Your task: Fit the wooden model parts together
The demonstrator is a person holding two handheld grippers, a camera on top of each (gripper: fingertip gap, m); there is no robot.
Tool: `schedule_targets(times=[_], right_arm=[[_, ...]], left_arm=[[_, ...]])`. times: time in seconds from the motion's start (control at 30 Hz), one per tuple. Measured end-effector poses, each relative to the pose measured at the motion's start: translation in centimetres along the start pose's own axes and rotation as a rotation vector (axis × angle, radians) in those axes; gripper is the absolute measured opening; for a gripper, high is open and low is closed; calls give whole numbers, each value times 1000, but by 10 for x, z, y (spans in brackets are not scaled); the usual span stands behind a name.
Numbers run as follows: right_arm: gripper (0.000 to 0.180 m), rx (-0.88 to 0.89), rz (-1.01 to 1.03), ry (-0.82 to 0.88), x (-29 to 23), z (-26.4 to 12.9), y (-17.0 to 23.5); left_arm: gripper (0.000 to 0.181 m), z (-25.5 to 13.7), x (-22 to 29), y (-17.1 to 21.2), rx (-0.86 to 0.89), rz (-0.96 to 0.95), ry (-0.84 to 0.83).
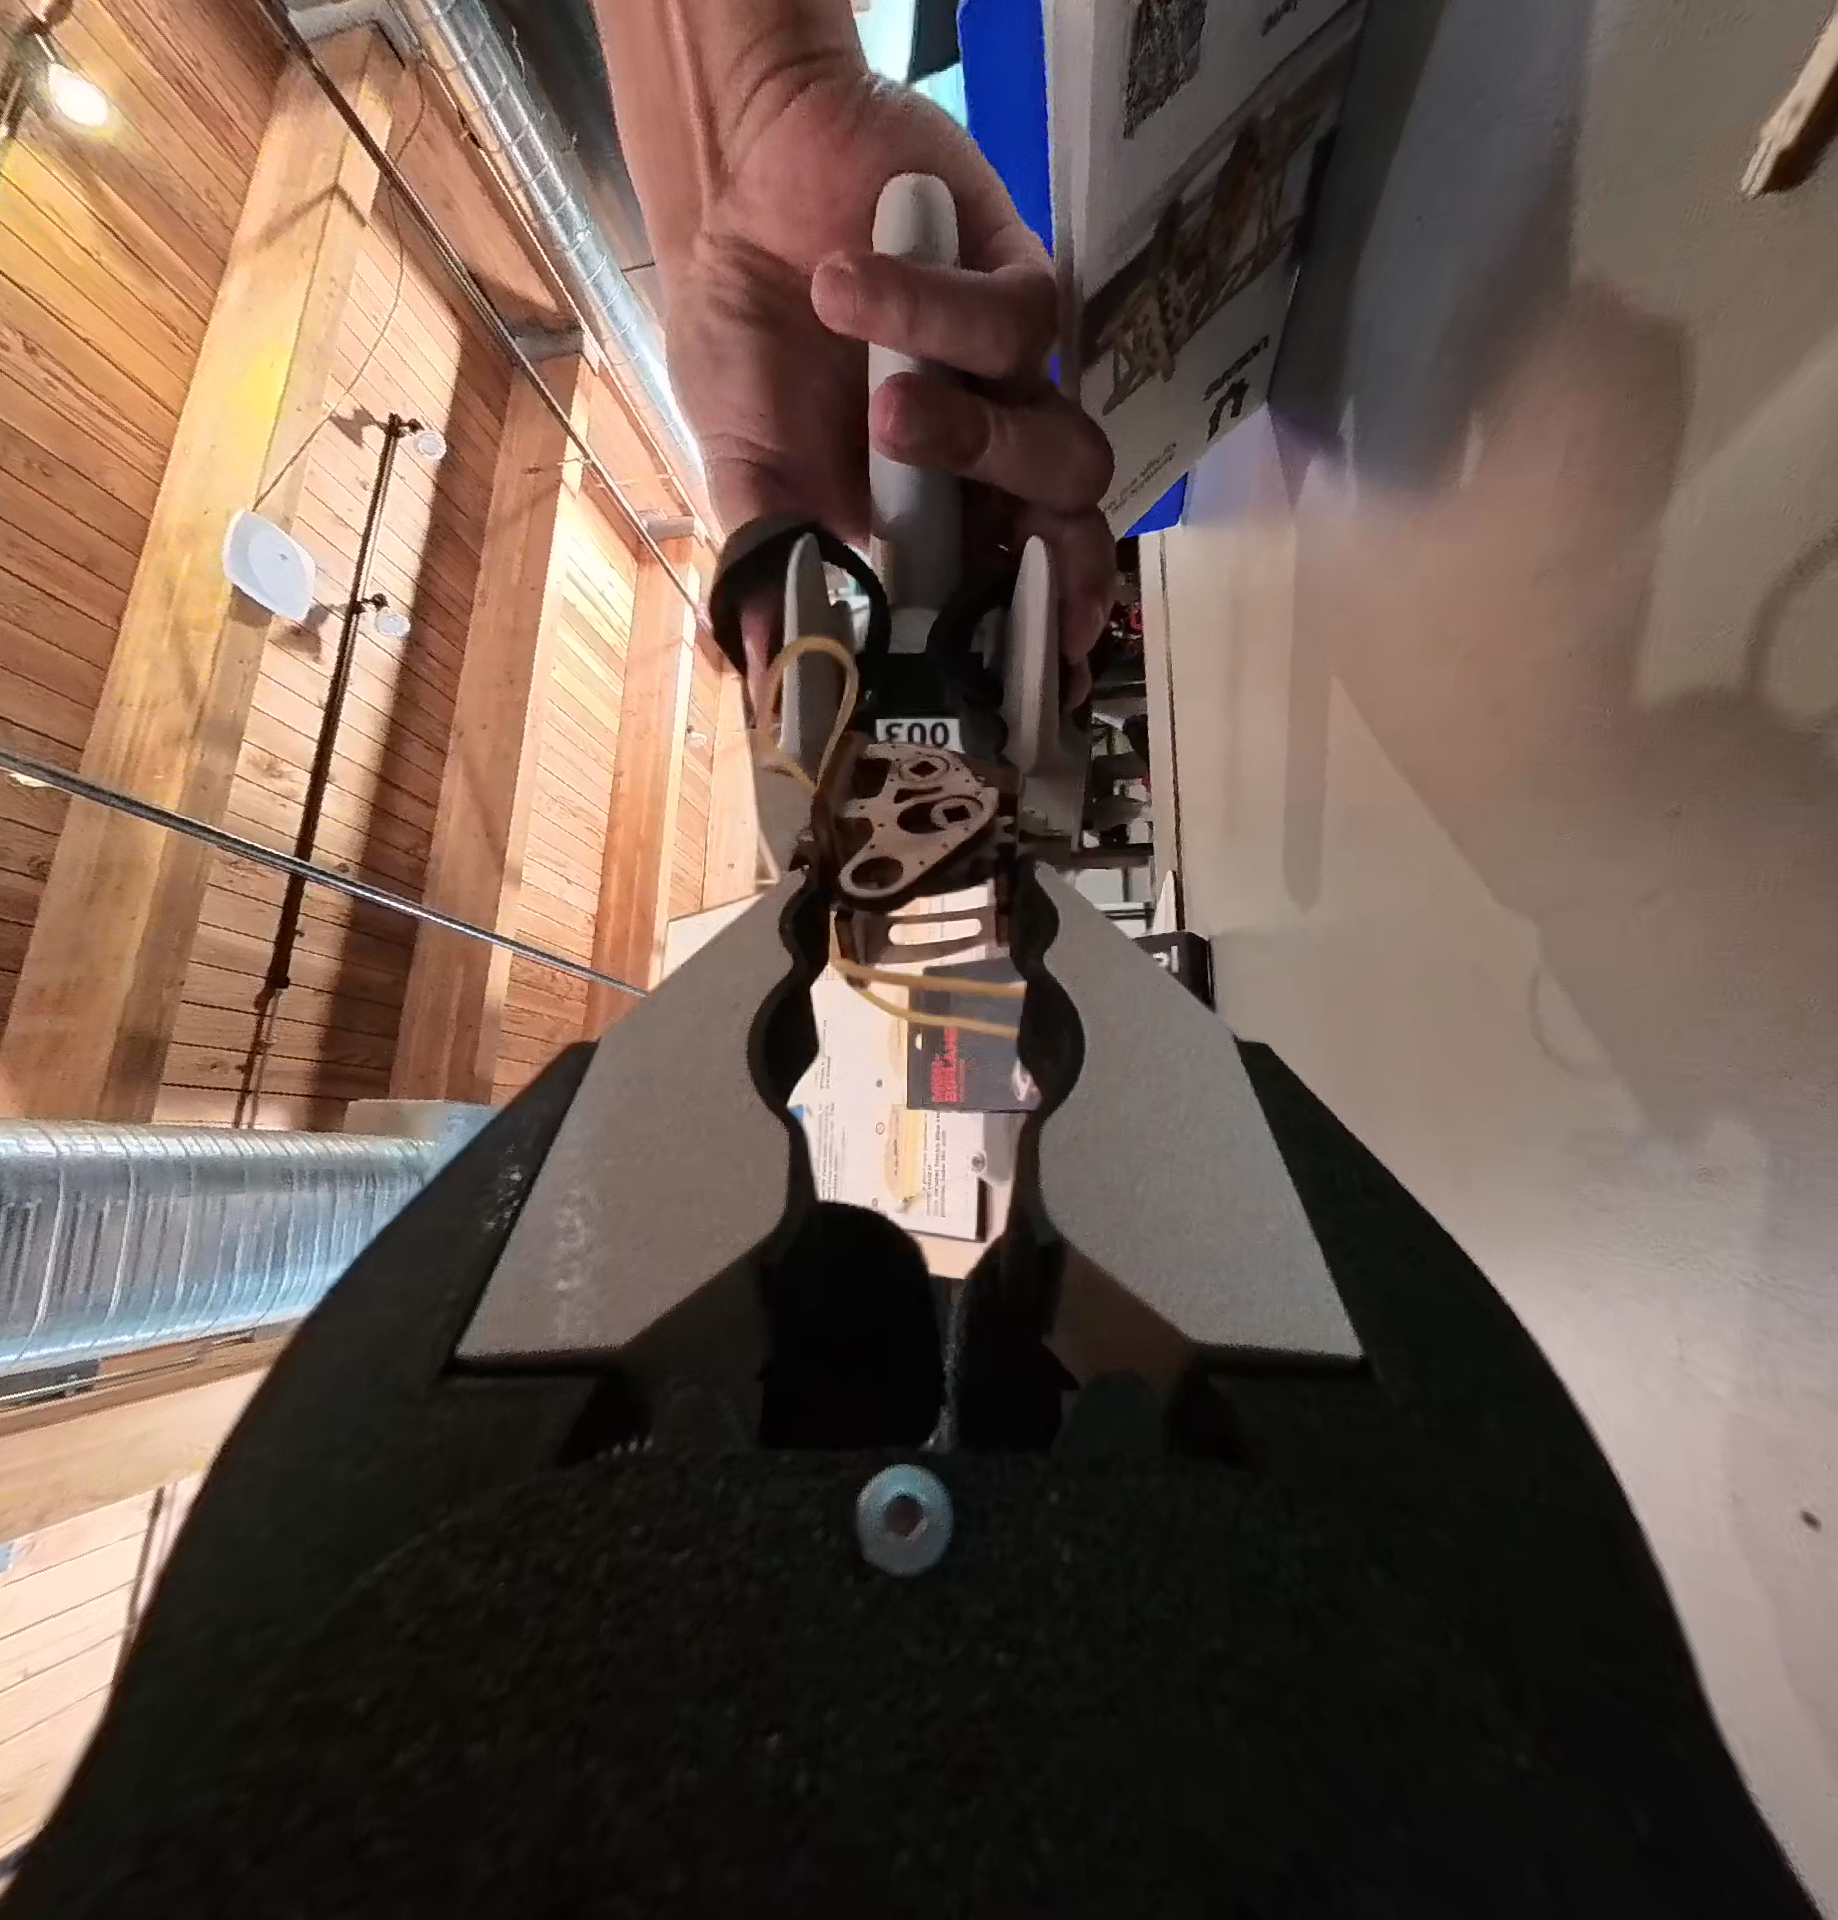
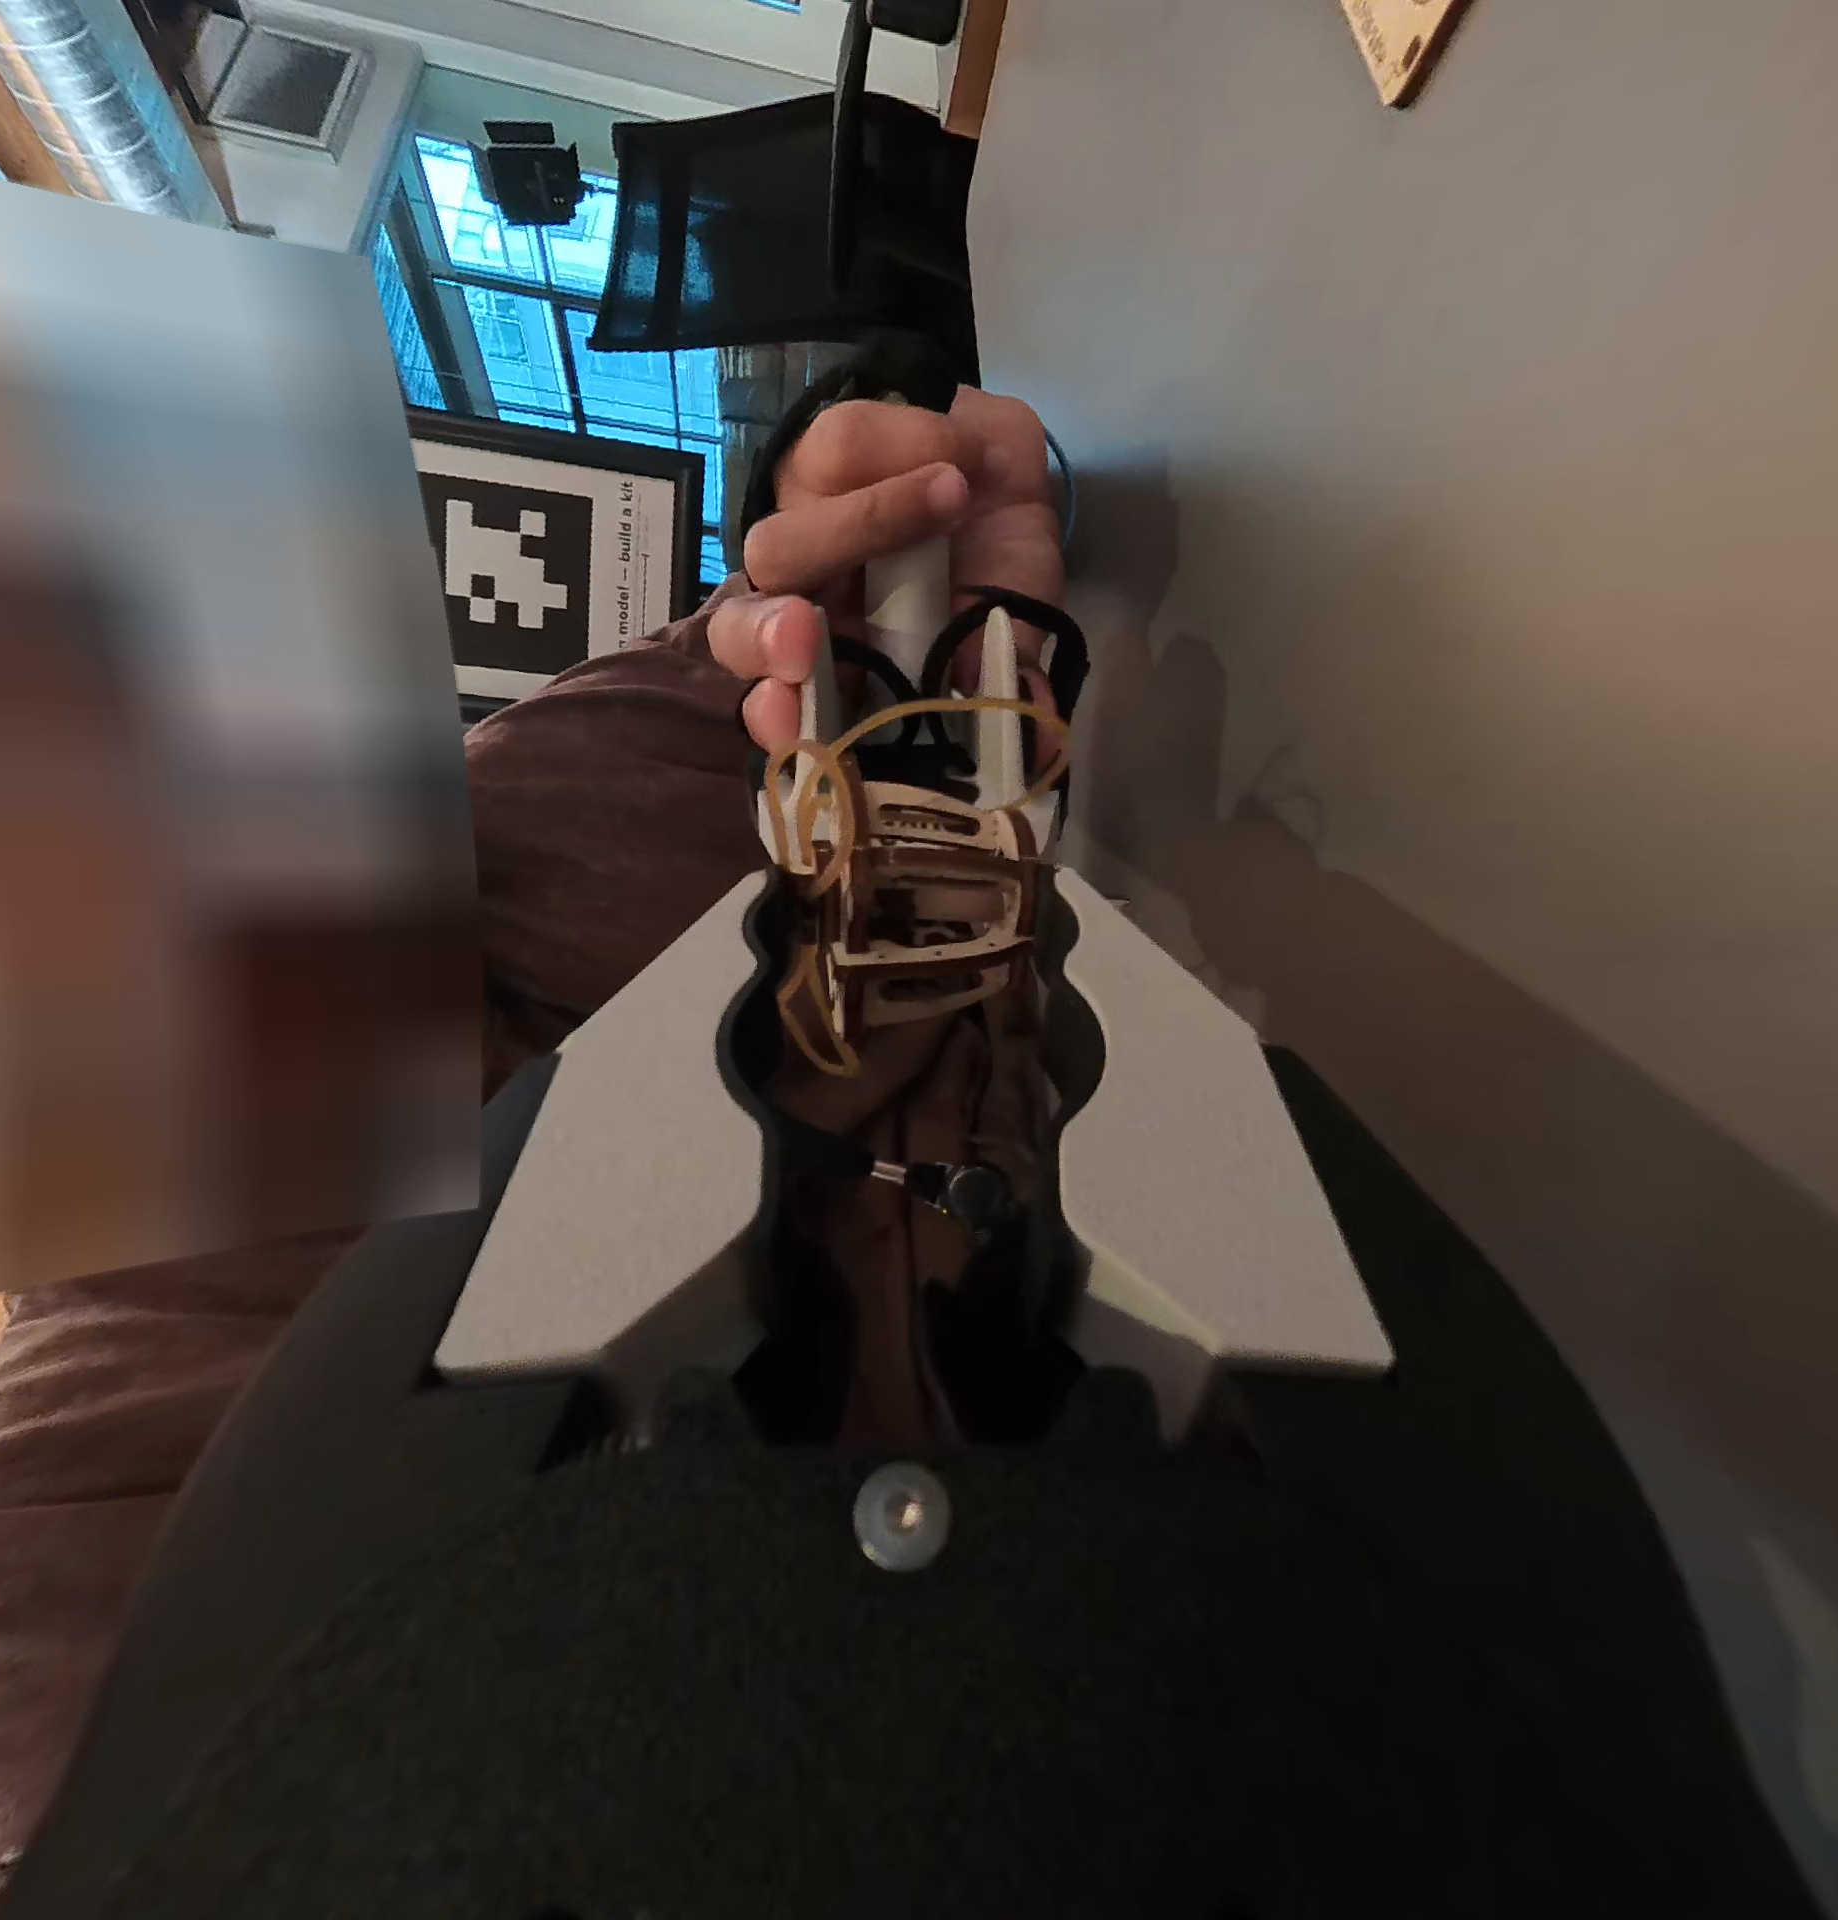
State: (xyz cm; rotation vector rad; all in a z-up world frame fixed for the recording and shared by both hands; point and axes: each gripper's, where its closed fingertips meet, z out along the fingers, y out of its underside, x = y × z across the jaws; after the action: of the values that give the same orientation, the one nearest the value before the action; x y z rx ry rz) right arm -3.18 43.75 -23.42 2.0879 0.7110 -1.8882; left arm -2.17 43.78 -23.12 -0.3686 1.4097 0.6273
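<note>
Hard to tell exactly where the wooden model (image 1: 910, 831) touches the tips, too dark and busy in there. Far end tucked behind the right gripper's nose up at 12 o'clock. Same story from the other side: model (image 2: 925, 914) half lost in shadow, yellow rubber band (image 2: 956, 707) looping all over it.

Plenty of open air at 9 o'clock in the left view. Pale table (image 1: 1621, 1039) close along 3 o'clock, a booklet (image 1: 1185, 312) at 1 o'clock cut off by the frame.

Left gripper (image 1: 917, 904) narrowed nearly closed, pinching the model's near end. Right gripper (image 2: 915, 914) also squeezed in on the model, nose to nose with the other. Right hand (image 1: 842, 312) wrapped round its handle at 12 o'clock. Left hand (image 2: 894, 520) likewise, brown sleeve (image 2: 603, 831) trailing off to 9 o'clock.
</note>
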Motion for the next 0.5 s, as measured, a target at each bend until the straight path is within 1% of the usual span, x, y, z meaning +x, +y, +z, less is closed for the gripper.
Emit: schedule_targets(times=[0.13,0.3,0.4,0.5], right_arm=[[47,22,3,12,3,0,-2],[48,-13,-11,15,0,1,0],[48,6,6,1,1,2,-4],[47,22,-27,9,3,3,-5]], left_arm=[[32,1,3,1,-3,10,12],[33,0,0,-2,17,28,-7],[33,0,1,1,9,30,9],[33,-1,2,3,-2,43,9]])
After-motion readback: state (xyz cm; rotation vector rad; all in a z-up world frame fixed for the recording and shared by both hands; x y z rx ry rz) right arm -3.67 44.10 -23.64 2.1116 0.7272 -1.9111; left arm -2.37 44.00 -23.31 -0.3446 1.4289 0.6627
